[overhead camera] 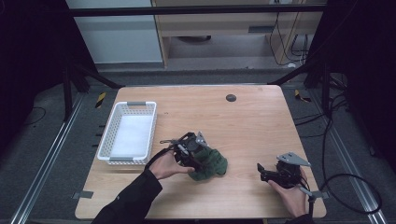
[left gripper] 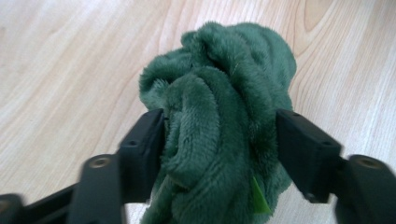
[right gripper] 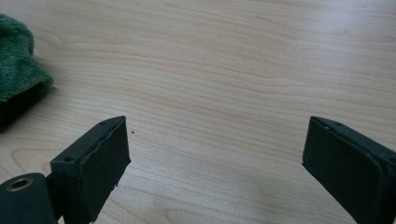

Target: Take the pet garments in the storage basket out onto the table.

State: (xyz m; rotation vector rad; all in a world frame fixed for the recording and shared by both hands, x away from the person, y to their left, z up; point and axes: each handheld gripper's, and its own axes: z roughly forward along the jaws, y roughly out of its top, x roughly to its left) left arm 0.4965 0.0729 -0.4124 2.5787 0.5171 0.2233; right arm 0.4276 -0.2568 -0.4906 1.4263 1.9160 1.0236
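Two claws are at work over the wooden tabletop (overhead camera: pixel 252 116), each held in one of the person's hands. The left claw (left gripper: pixel 219 140) has its jaws pressed in on either side of a bunched green plush cloth (left gripper: pixel 224 93), squeezing the soft folds between them; a small bright green tag pokes out low on the cloth. From the high view, that left claw (overhead camera: pixel 198 161) sits at the near middle of the tabletop with the green plush cloth (overhead camera: pixel 212 163) lying crumpled on the wood under it.

Over to the right, near the front edge, the right claw (overhead camera: pixel 261 170) is held low and well apart from the cloth. Its own view shows the right claw (right gripper: pixel 215 144) spread wide with bare wood between the jaws, gripping nothing, and a corner of the cloth (right gripper: pixel 18 70) at the far left.

At the left side of the tabletop rests a white plastic basket (overhead camera: pixel 108 135) with slotted walls, well apart from the cloth.
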